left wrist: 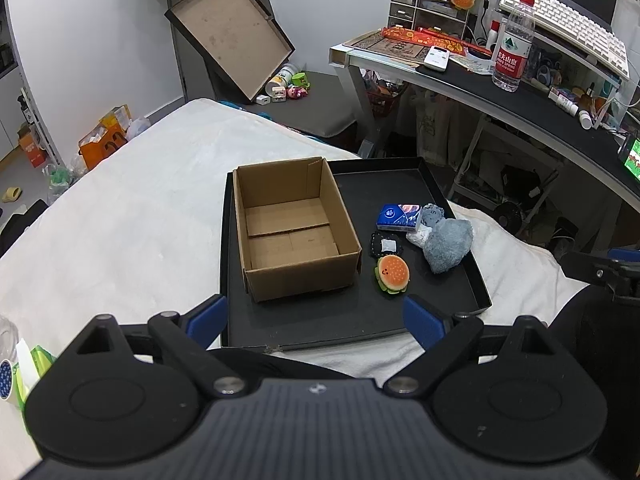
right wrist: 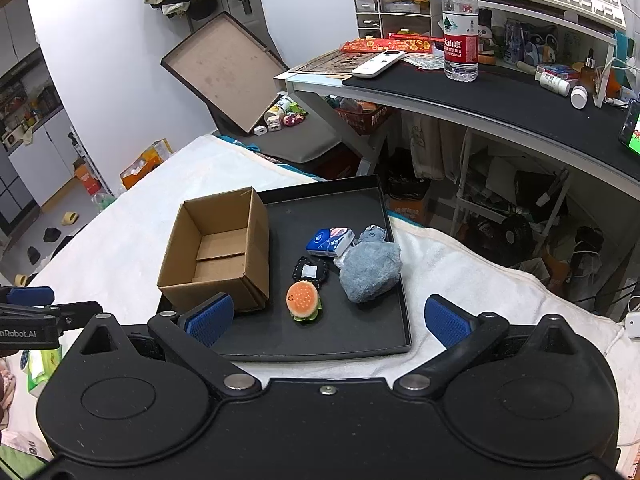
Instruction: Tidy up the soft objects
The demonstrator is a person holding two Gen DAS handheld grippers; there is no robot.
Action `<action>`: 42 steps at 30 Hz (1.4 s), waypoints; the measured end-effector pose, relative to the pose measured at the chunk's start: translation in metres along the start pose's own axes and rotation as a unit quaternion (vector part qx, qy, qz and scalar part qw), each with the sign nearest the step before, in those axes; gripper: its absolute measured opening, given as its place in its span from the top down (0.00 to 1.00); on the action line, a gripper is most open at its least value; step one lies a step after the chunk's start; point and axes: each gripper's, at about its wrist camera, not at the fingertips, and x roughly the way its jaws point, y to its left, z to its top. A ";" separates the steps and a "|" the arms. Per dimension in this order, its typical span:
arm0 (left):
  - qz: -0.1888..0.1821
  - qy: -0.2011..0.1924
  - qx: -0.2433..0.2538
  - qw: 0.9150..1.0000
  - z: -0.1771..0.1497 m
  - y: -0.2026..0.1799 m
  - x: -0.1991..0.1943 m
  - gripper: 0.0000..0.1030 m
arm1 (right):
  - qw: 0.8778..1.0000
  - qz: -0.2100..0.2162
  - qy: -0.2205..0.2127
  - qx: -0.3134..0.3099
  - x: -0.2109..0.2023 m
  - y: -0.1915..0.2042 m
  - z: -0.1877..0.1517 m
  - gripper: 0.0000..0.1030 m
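An empty open cardboard box (left wrist: pixel 292 228) (right wrist: pixel 218 252) stands on the left of a black tray (left wrist: pixel 360 320) (right wrist: pixel 360 340) on the bed. Right of it lie a burger plush (left wrist: pixel 392 274) (right wrist: pixel 303 301), a black pouch (left wrist: pixel 384 245) (right wrist: pixel 311 271), a blue tissue pack (left wrist: pixel 399 216) (right wrist: pixel 330 241), a grey-blue fuzzy cloth (left wrist: pixel 448 245) (right wrist: pixel 370 270) and a small grey item (left wrist: pixel 433 213) (right wrist: pixel 373 234). My left gripper (left wrist: pixel 316 320) is open and empty before the tray's near edge. My right gripper (right wrist: pixel 328 318) is open and empty, near the burger plush.
The tray rests on a white blanket (left wrist: pixel 132 220) (right wrist: pixel 480 280). A cluttered desk (left wrist: pixel 520 96) (right wrist: pixel 500 92) with a water bottle (left wrist: pixel 514 44) (right wrist: pixel 460 24) stands at the right. A box lid (left wrist: pixel 232 36) leans on the far wall. The left gripper shows in the right wrist view (right wrist: pixel 28 312).
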 end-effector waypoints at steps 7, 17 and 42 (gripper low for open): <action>0.000 0.000 0.000 1.000 0.000 0.000 -0.001 0.09 | 1.000 -0.002 0.000 0.002 0.001 0.000 0.000 0.00; -0.004 -0.002 -0.001 1.000 0.001 0.001 0.000 0.09 | 1.000 -0.004 -0.003 0.004 0.002 -0.001 -0.001 0.00; 0.001 0.006 -0.010 1.000 0.008 0.012 0.024 0.09 | 1.000 -0.001 0.016 0.018 0.026 -0.005 0.002 0.00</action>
